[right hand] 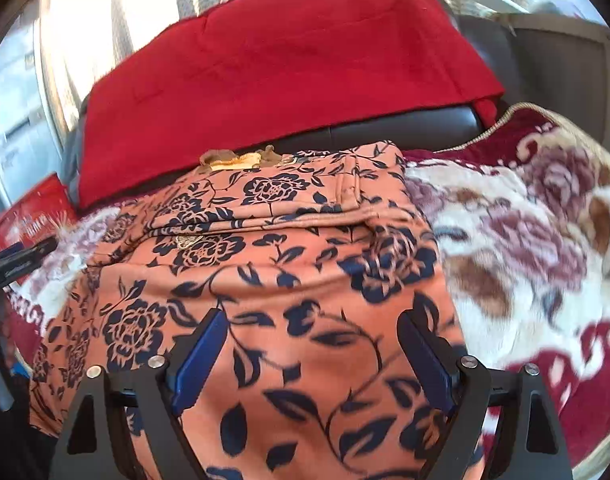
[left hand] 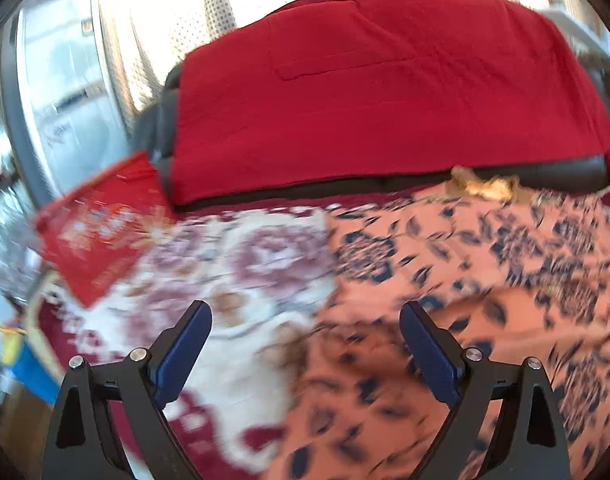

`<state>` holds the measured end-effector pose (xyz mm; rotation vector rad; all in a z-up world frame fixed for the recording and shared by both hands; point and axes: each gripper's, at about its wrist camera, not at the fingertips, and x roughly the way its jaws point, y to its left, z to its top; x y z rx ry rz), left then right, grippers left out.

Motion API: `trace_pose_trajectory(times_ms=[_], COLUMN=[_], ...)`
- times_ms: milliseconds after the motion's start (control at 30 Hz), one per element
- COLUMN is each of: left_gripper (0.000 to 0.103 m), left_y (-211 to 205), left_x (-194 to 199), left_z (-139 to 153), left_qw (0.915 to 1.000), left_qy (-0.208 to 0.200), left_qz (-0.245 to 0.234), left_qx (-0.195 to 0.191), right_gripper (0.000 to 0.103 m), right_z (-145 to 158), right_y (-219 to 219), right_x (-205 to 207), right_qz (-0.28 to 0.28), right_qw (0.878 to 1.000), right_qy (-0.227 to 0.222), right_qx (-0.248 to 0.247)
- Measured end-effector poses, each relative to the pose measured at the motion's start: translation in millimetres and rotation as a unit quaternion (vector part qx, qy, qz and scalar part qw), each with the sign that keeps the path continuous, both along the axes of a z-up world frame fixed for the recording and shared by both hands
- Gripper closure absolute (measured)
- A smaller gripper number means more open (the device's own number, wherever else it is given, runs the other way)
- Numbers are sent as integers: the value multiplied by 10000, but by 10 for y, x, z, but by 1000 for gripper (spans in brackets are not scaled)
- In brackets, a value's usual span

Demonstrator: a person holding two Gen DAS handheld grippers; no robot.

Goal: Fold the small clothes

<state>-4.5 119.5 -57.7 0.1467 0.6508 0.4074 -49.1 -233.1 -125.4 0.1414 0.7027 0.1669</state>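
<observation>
An orange garment with dark blue flowers point(right hand: 297, 264) lies on a floral blanket point(right hand: 517, 236), partly folded, with a gold-trimmed neckline at its far end. In the left wrist view it point(left hand: 465, 280) fills the right half. My right gripper point(right hand: 311, 326) is open and empty, hovering over the garment's near part. My left gripper point(left hand: 305, 322) is open and empty over the garment's left edge and the blanket point(left hand: 233, 280); it also shows in the right wrist view point(right hand: 21, 258) at the far left.
A red cloth point(left hand: 385, 92) drapes a dark sofa back point(right hand: 405, 126) behind the blanket. A red patterned packet point(left hand: 101, 236) lies at the blanket's left. Bright curtains and a window stand behind. A blue and yellow object point(left hand: 25, 364) sits low left.
</observation>
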Motion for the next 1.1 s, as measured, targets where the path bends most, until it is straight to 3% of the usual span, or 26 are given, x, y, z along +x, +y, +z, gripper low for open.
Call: trace_pose_trajectory(times_ms=[167,433,733,1100], left_gripper=[8,8,8,8], left_y=[57,95,-24,-90], left_x=[-388,-777,-1000,-1066], left_z=[162,246,312,315], left_qw=[9967,9882,9835,9847], left_qy=[305,702,809,777], left_qz=[229,338,321,249], left_qx=[714,1317,1588,1539], right_gripper=[14,14,14,14], right_z=[-16,11,-23,-22], right_y=[-103,-254,-488,-484], right_x=[-119,-267,-280,-281], right_qz=[-71,-40,-295,-332], right_qw=[9992,9978,9935,9931], right_qy=[-64,-148,-58,-42], right_qx=[378,640,1099,1125])
